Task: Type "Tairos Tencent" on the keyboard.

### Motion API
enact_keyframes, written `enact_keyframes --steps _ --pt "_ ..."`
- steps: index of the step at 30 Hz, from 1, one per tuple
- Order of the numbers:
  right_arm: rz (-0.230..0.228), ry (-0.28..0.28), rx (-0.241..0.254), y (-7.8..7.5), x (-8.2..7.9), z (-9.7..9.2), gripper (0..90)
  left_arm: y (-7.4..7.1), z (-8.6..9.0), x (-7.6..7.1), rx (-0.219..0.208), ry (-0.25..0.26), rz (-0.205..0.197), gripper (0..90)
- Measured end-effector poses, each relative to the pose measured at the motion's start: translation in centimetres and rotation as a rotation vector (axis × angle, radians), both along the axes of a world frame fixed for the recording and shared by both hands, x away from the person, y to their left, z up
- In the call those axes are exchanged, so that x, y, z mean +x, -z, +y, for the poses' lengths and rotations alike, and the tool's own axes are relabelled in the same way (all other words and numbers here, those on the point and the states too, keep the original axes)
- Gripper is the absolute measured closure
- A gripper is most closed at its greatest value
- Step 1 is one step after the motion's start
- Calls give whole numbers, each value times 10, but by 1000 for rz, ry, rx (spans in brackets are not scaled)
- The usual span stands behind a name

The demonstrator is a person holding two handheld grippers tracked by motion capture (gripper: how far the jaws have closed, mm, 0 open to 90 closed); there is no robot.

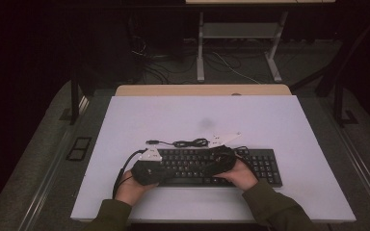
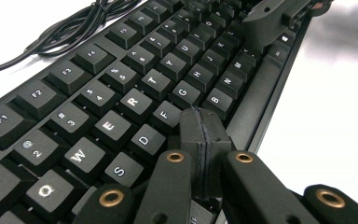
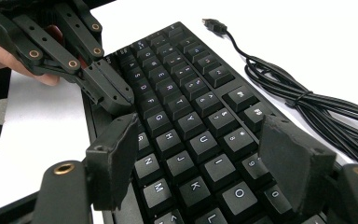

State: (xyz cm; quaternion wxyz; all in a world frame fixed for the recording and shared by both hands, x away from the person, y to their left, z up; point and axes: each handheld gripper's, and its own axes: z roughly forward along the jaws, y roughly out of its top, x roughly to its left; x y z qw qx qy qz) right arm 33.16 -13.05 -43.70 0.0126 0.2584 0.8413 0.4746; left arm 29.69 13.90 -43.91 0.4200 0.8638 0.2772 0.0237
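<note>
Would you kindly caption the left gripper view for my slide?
Shut left gripper poised over the black keyboard near the F key, coiled cable behind.

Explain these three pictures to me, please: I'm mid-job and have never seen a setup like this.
A person sits at a white table and holds hand-held black tongs in each hand. The high view looks down from above: the left tongs and the right tongs are both over a black computer keyboard. Its coiled black USB cable lies on the table just behind it. The other two pictures come from cameras riding on the tongs. In the left gripper view, the left tongs are shut, tips down by the F and D keys. In the right gripper view, the right tongs stand open above the keys. Neither holds anything.
</note>
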Motion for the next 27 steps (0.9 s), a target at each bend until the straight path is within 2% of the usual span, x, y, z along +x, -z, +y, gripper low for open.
enact_keyframes --steps 7,27 --pt "0 2 2 -1 0 0 284 -1 0 0 5 3 -6 892" --pt "-2 3 1 -2 -1 -1 283 -8 2 0 -14 -8 -24 892"
